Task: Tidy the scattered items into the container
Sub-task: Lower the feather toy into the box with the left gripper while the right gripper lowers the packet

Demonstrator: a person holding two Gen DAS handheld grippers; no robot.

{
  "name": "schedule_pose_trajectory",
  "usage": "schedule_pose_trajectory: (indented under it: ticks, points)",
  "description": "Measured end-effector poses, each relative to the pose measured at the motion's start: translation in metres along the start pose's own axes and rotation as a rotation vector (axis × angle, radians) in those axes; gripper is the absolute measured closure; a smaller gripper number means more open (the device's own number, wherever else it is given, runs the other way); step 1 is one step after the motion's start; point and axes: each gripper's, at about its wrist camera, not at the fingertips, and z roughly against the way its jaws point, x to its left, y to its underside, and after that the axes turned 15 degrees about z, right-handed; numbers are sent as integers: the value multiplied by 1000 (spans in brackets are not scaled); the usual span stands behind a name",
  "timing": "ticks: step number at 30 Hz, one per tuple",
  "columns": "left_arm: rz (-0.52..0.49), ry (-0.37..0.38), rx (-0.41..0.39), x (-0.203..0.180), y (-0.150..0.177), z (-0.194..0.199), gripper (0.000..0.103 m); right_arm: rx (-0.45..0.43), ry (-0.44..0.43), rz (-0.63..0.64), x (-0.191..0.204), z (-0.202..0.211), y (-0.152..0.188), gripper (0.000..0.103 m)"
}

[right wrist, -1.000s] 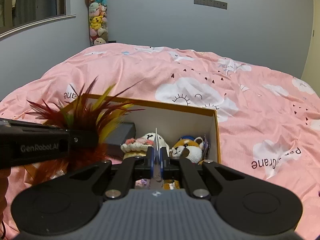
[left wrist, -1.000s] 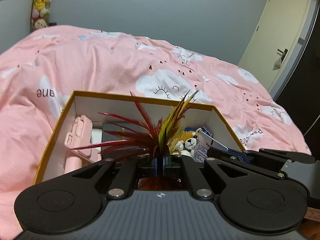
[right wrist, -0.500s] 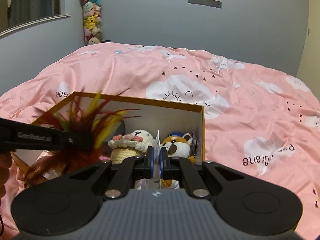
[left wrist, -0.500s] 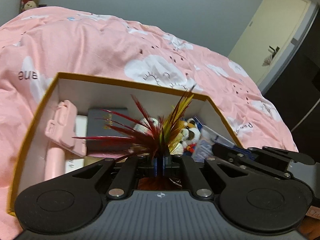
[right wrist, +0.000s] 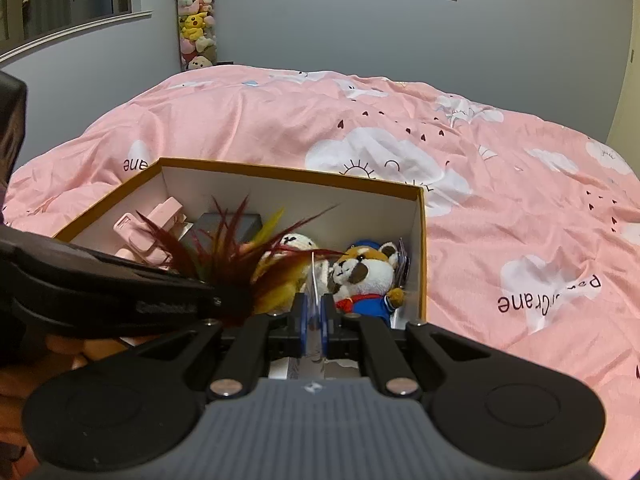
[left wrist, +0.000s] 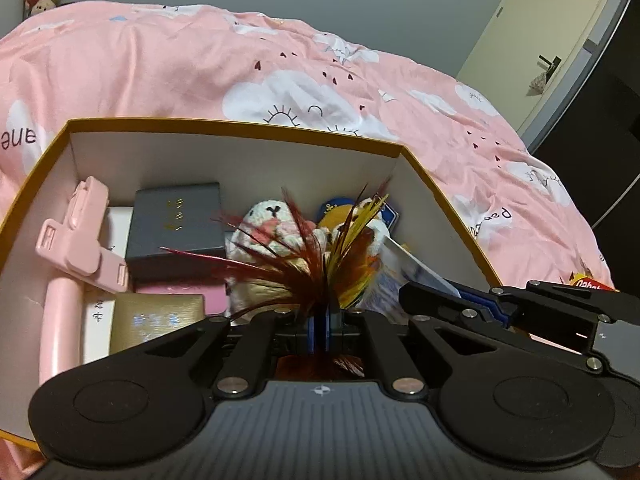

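Since a second ago my left hand-held gripper (left wrist: 319,320) has sunk forward over the box (left wrist: 236,126), so the open top now fills its view and the contents show plainly; its jaws are pressed together on the base of a feather toy (left wrist: 320,256), red and yellow plumes fanning upward above the plush toys. My right hand-held gripper (right wrist: 314,314) has barely shifted; its jaws are clamped on a thin card or packet (right wrist: 313,276), held edge-on above the near right corner of the box, just in front of a raccoon plush (right wrist: 362,274). Inside the box lie a pink handled stand (left wrist: 76,236) at the left, a dark grey case (left wrist: 176,220), a gold box (left wrist: 156,320) and a white knitted plush (left wrist: 268,220); the box rests on a bed with a pink cloud-print quilt (right wrist: 480,184). To do this well, I judge I should lower the feathers into the free middle, part the jaws only once the base is well below the rim, and keep both hand-held grippers from crossing.
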Motion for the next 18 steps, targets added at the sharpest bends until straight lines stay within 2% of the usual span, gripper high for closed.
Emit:
schedule_pose_trajectory:
  ticks: [9, 10, 12, 14, 18]
  points:
    - [9, 8, 4, 4, 4, 5, 94, -2, -5, -2, 0, 3, 5, 100]
    - [13, 13, 5, 5, 4, 6, 91, -5, -1, -3, -1, 3, 5, 100]
    - [19, 18, 2, 7, 4, 8, 80, -12, 7, -8, -2, 5, 4, 100]
    - [27, 19, -1, 9, 4, 11, 76, -23, 7, -16, -5, 7, 2, 100]
    - [27, 38, -19, 11, 5, 19, 57, -27, 21, -15, -5, 6, 1, 99]
